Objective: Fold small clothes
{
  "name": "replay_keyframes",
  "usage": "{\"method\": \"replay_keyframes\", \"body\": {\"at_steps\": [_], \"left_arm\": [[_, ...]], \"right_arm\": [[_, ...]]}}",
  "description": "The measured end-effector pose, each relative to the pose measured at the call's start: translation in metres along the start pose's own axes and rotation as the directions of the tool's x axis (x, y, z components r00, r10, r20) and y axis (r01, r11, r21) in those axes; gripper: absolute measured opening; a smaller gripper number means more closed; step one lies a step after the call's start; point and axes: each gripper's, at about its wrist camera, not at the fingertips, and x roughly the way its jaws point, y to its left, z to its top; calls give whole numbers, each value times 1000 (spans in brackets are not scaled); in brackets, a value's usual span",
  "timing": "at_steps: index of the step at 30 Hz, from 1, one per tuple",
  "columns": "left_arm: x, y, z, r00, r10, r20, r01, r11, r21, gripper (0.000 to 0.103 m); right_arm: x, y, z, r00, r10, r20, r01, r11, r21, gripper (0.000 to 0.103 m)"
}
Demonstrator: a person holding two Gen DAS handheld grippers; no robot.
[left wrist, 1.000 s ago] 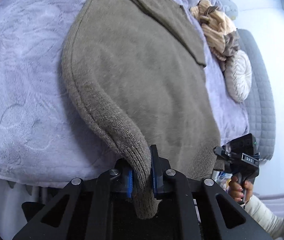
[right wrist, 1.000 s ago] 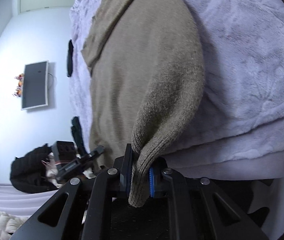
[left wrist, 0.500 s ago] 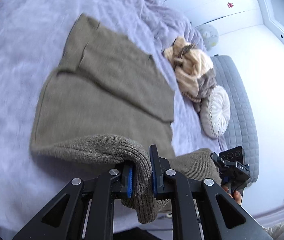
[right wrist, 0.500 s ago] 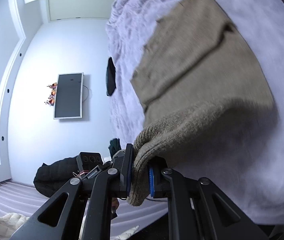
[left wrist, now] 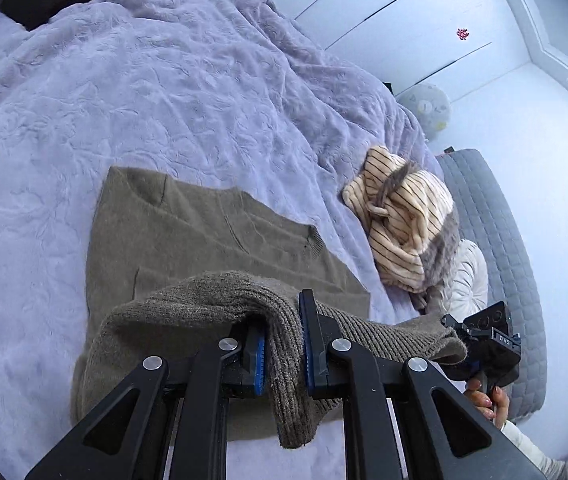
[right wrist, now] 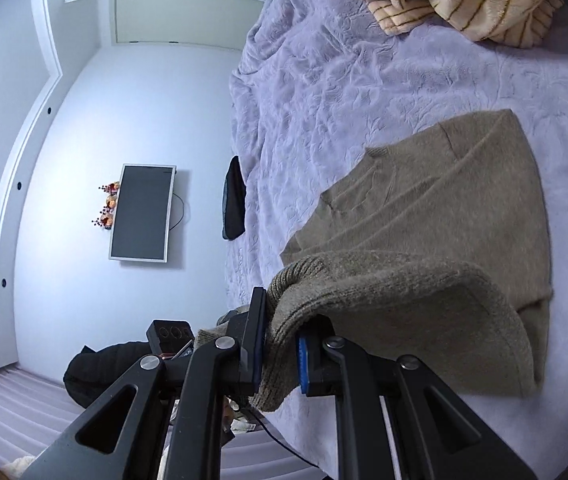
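Lifted clear of the bed edge since a second ago, the sweater's (left wrist: 220, 236) ribbed hem now arches over its own body, which lies flat on the lavender blanket (left wrist: 164, 80) instead of hanging down the side. Left gripper (left wrist: 282, 354) pinches one hem corner between its blue pads, knit trailing out below the fingers toward 6 o'clock. Right gripper (right wrist: 278, 354) clamps the other corner the same way, the raised fold sweeping from its jaws toward 3 o'clock. In the left wrist view, the sweater spreads from the fingers toward 12 o'clock, its collar end farthest away, and the right gripper (left wrist: 459, 336) appears at 4 o'clock, gripping the hem's far end, with the hand (left wrist: 487, 400) beneath it. In the right wrist view, the sweater (right wrist: 443, 208) lies from 1 to 3 o'clock. A striped plush garment (left wrist: 403, 216) is bunched on the blanket at 2 o'clock of the left view, apart from the sweater, beside a round cushion (left wrist: 467, 280). A wall screen (right wrist: 142, 212) shows at 9 o'clock in the right view.
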Motion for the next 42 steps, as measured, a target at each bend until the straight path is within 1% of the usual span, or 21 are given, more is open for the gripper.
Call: {"method": "replay_keyframes", "body": {"at_steps": [2, 3, 7, 12, 16, 18, 20, 21, 22, 23, 24, 28, 31, 32, 34, 36, 37, 38, 40, 41, 42], "left_arm": [[20, 12, 12, 999, 38, 4, -38, 999, -22, 15], [29, 17, 16, 998, 55, 5, -55, 998, -31, 15], [69, 44, 30, 991, 136, -12, -137, 988, -77, 15], [94, 67, 34, 978, 208, -31, -210, 970, -123, 15], [103, 72, 38, 970, 236, -65, -242, 962, -124, 18], [100, 67, 41, 966, 249, -75, -256, 960, -113, 18], [89, 56, 46, 968, 243, -65, -248, 965, -81, 26], [82, 49, 46, 970, 239, -49, -242, 968, -59, 42], [74, 42, 47, 969, 246, -26, -246, 969, -34, 58], [65, 34, 47, 967, 255, 4, -255, 967, -2, 62], [57, 27, 48, 965, 260, 22, -260, 965, 31, 62], [42, 20, 42, 956, 292, 20, -292, 953, 80, 62], [55, 15, 29, 935, 354, -15, -346, 921, 182, 62], [63, 15, 25, 926, 376, -32, -363, 909, 206, 62], [82, 19, 19, 916, 395, -68, -373, 903, 215, 62], [99, 22, 18, 904, 423, -68, -403, 893, 200, 62], [105, 24, 19, 896, 440, -59, -423, 886, 188, 62], [110, 28, 22, 890, 453, -49, -440, 882, 168, 62], [115, 39, 31, 881, 472, -27, -466, 877, 114, 62], [117, 45, 35, 880, 474, -22, -470, 878, 87, 62], [118, 49, 38, 880, 474, -24, -471, 879, 71, 62]], "right_arm": [[13, -14, 19, 1000, -22, -9, 23, 1000, 21, 14], [23, -25, 30, 999, -50, -14, 50, 998, 36, 14], [48, -58, 57, 994, -107, -32, 109, 991, 78, 14], [72, -103, 81, 985, -169, -30, 171, 973, 153, 14], [82, -119, 92, 977, -212, -38, 215, 962, 165, 14], [83, -117, 93, 972, -233, -43, 237, 958, 160, 15], [81, -110, 92, 970, -241, -42, 245, 959, 142, 20], [78, -104, 91, 966, -256, -44, 260, 957, 125, 25], [76, -98, 90, 962, -270, -47, 274, 956, 110, 39], [72, -90, 89, 956, -288, -51, 291, 953, 84, 50], [68, -84, 87, 953, -299, -49, 302, 951, 64, 53], [49, -57, 76, 944, -330, -10, 330, 944, -27, 53], [49, -40, 65, 942, -336, -10, 333, 937, -109, 34], [53, -37, 61, 940, -340, -23, 334, 932, -139, 33], [70, -32, 55, 924, -377, -58, 359, 911, -205, 32], [90, -33, 55, 891, -449, -71, 418, 871, -257, 32], [99, -36, 57, 881, -467, -70, 435, 861, -265, 32], [105, -38, 61, 873, -484, -65, 451, 851, -269, 32], [114, -45, 71, 847, -530, -33, 502, 819, -276, 32], [117, -50, 79, 832, -555, -13, 531, 802, -273, 32], [116, -55, 84, 824, -566, -1, 546, 795, -264, 32]]}}
